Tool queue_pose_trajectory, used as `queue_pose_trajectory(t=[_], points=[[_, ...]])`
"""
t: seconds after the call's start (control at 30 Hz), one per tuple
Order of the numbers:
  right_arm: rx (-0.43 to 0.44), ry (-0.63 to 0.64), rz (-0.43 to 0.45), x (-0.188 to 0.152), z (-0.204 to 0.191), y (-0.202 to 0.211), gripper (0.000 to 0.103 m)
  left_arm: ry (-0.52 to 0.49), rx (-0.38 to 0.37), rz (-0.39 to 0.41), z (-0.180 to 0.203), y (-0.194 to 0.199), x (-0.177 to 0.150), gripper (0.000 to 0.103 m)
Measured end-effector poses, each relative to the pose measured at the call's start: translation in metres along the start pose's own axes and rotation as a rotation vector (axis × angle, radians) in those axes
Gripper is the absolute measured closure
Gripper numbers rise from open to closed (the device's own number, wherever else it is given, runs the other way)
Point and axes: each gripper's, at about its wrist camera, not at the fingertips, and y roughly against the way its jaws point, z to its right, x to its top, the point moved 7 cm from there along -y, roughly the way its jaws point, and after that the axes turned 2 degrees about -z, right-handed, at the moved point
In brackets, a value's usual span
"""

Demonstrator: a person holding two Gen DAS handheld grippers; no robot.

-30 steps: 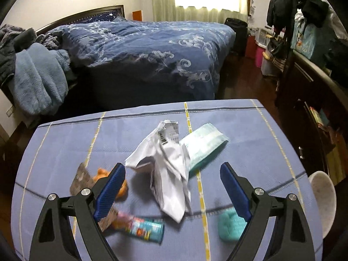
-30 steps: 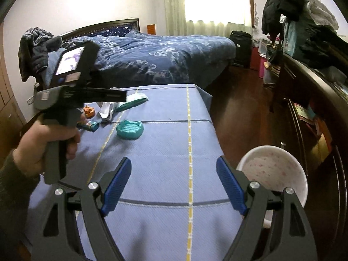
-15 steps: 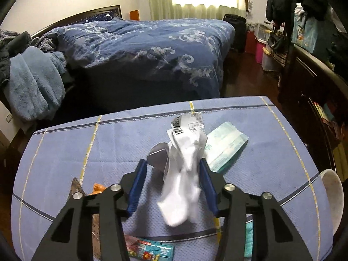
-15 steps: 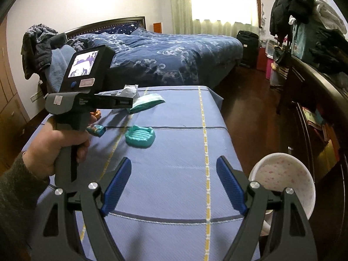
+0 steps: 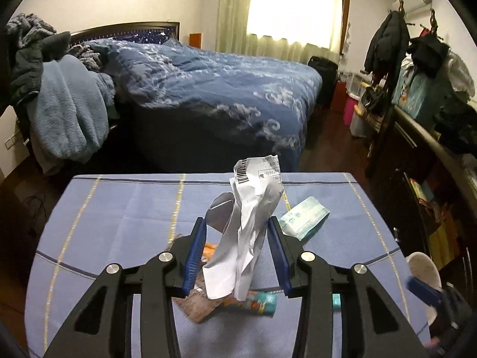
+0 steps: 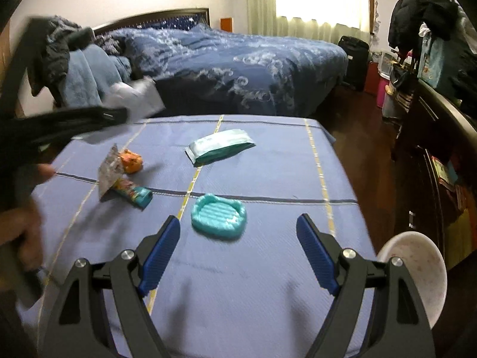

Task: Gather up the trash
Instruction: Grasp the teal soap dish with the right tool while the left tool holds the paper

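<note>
Left claw [image 5: 237, 250] has just closed in on the crumpled white paper [image 5: 250, 226], blue pads squeezing it from both sides, about halfway shut. Paper sticks up and out past the tips, barcode end on top, and it looks lifted clear of the surface [image 5: 119, 208], though I can't say for sure that the bottom edge is off.

Using the teal dish [image 6: 219, 217] as the reference spot: it sits just ahead of the right claw [image 6: 238, 253], which is spread wide with nothing in it, hovering over bare cloth. Dish isn't touched by either pad.

Left of the dish there's a little colourful tube [image 6: 132, 192] lying flat, and a brown-grey wrapper [image 6: 110, 170] leaning against its far end. Just past those, further left and back, an orange crumpled bit [image 6: 131, 161]. Behind the dish, toward the bed [image 6: 238, 62], a teal-and-white tissue pack [image 6: 219, 146] lies at an angle, well apart from the rest.

Right of the dish, off the edge of the surface and lower down, is a white bin [image 6: 417, 271] with a speckled inside, partly hidden behind the right claw's arm.

Far left of the dish in the right view you see the left claw side-on, blurred, with the person's hand [image 6: 18, 229] wrapped around its handle and the paper poking out the front.
</note>
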Motion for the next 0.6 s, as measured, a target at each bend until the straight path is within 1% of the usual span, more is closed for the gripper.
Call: queue_pose_trajectory(t=[0.17,0.33,0.4,0.43,0.47,0.53,0.6], points=[[0.012,-0.031,-0.081,0.002,-0.01,-0.034,0.022,0.007,-0.018,0.026,-0.013,0.02,0.001,0.059],[-0.004,-0.017,-0.104,0.004,-0.018,-0.048,0.022,0.016,-0.026,0.047,-0.022,0.033,0.0,0.058],[-0.006,-0.015,-0.12,0.004,-0.021,-0.055,0.023,0.028,-0.033,0.052,-0.027,0.038,-0.001,0.058],[-0.006,-0.015,-0.128,0.004,-0.022,-0.057,0.026,0.031,-0.033,0.054,-0.029,0.04,-0.002,0.058],[-0.011,-0.015,-0.14,0.004,-0.023,-0.06,0.031,0.034,-0.032,0.058,-0.03,0.042,-0.002,0.058],[-0.019,-0.007,-0.128,0.005,-0.026,-0.062,0.037,0.036,-0.033,0.06,-0.033,0.046,-0.004,0.058],[-0.018,-0.01,-0.126,0.007,-0.027,-0.062,0.048,0.037,-0.032,0.064,-0.035,0.049,-0.006,0.058]])
